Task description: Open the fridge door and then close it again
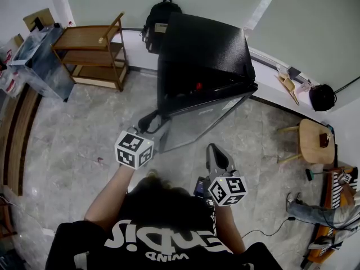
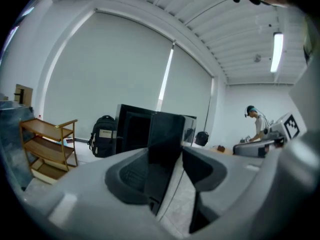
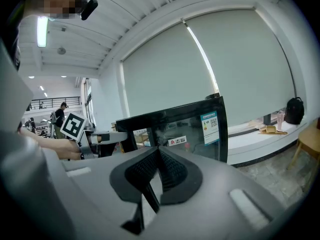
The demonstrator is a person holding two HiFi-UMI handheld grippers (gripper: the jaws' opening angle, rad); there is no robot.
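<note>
Your left arm reaches forward, and your left claw (image 1: 153, 120) grasps the free edge of the fridge's glass door (image 1: 197, 125). In the left gripper view that dark edge stands upright between the claw's pads (image 2: 131, 176). Your right arm is bent closer to your body. Your right claw (image 1: 214, 149) is clenched on nothing, with its jaws meeting at the tips in the right gripper view, and it hangs short of the door.

The black, boxy fridge (image 1: 202, 49) stands on the floor at 12 o'clock from you, its long axis vertical and its front turned toward you. The door is partly open. It is hinged at the 3 o'clock side, and its free edge swings out toward 7 o'clock.

There is one fridge, one door and two stickers on the glass. Beyond it are one black backpack (image 1: 160, 18) at 12 o'clock, one wooden slatted shelf unit (image 1: 90, 52) at 10 o'clock and one round wooden stool (image 1: 312, 139) at 3 o'clock.
</note>
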